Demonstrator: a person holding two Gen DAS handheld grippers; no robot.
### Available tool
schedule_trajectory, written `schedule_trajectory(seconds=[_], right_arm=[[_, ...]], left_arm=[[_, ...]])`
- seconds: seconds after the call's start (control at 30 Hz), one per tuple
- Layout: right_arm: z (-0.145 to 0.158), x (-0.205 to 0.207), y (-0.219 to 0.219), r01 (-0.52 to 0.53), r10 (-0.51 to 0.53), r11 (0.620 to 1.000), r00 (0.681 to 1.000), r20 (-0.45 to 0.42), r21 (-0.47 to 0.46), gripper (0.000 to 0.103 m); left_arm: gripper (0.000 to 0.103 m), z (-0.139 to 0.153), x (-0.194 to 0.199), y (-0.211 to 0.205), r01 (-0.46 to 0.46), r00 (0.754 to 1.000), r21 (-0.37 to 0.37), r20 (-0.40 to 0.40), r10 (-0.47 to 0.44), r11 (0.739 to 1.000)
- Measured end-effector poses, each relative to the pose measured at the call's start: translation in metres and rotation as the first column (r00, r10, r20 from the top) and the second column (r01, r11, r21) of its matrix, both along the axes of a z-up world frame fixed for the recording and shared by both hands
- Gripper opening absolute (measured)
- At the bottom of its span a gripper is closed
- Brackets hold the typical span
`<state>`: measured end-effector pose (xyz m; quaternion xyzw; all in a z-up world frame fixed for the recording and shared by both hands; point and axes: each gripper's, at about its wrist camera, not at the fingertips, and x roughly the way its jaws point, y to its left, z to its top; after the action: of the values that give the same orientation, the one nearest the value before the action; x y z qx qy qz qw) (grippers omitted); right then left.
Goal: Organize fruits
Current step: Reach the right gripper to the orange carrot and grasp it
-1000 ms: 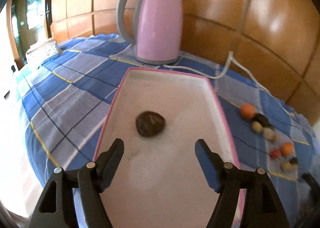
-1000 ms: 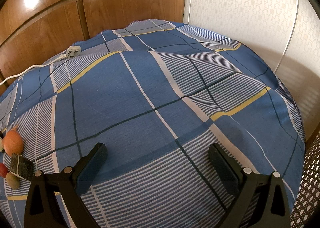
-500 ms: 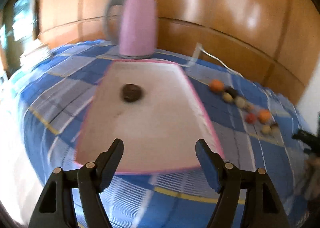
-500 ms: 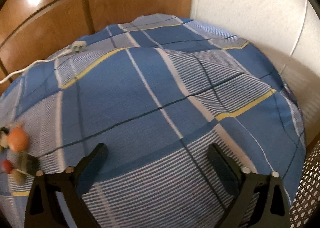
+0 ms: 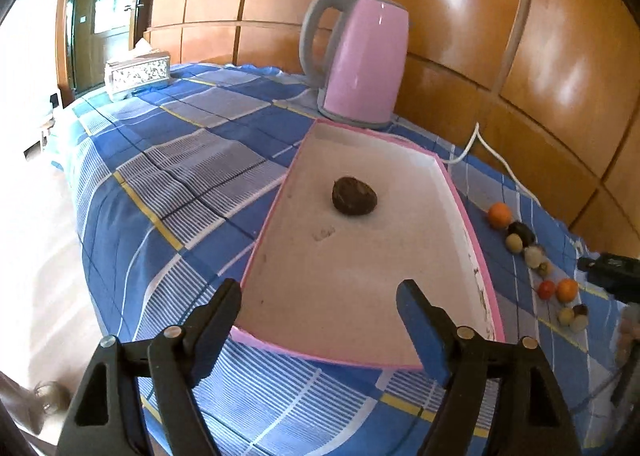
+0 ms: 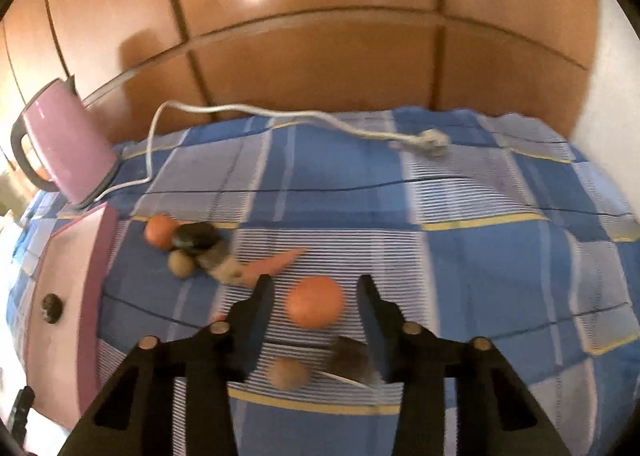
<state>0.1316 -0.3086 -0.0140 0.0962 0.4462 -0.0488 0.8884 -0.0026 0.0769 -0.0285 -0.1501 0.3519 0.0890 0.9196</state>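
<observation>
Swung round from bare cloth, the right gripper (image 6: 316,310) now hangs unclenched with an orange fruit (image 6: 315,301) on the tablecloth (image 6: 480,256) directly between its fingers, nearer than the idle, spread left gripper (image 5: 320,320) by the pink tray (image 5: 476,252).

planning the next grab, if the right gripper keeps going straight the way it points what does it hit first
Most likely the orange fruit, which sits between the open fingers of the right gripper, just ahead of the tips. The view is blurred, so depth is uncertain.
</observation>
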Motion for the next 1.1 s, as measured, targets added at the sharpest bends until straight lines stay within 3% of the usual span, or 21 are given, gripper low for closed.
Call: schedule_trajectory(seconds=[0.27, 0.67, 0.8, 0.83, 0.97, 1.1], right_arm=[[-0.033, 0.041, 0.038, -0.108, 0.105, 0.994, 0.984, -0.145, -0.013, 0.036], [-0.045, 0.059, 0.063, -0.152, 0.142, 0.987, 0.978, -0.151, -0.054, 0.037], [-0.045, 0.053, 0.056, -0.112, 0.107, 0.993, 0.984, -0.139, -0.027, 0.037], [-0.044, 0.052, 0.056, -0.103, 0.099, 0.994, 0.986, -0.136, -0.022, 0.039], [-0.044, 0.058, 0.059, -0.088, 0.086, 0.996, 0.986, -0.139, -0.008, 0.063], [-0.050, 0.067, 0.075, -0.177, 0.156, 0.978, 0.971, -0.179, -0.108, 0.064]], left_arm=[[0.082, 0.007, 0.000, 0.007, -0.013, 0.999, -0.008, 0.035, 0.013, 1.000], [0.085, 0.011, -0.002, 0.014, -0.037, 0.998, -0.009, 0.044, 0.037, 0.999], [0.086, 0.011, -0.004, 0.014, -0.038, 0.998, -0.009, 0.041, 0.038, 0.999], [0.086, 0.011, -0.004, 0.014, -0.037, 0.998, -0.006, 0.040, 0.038, 0.999], [0.086, 0.013, -0.006, 0.015, -0.039, 0.998, -0.002, 0.046, 0.039, 0.999], [0.087, 0.011, -0.007, 0.020, -0.052, 0.998, -0.009, 0.034, 0.052, 0.999]])
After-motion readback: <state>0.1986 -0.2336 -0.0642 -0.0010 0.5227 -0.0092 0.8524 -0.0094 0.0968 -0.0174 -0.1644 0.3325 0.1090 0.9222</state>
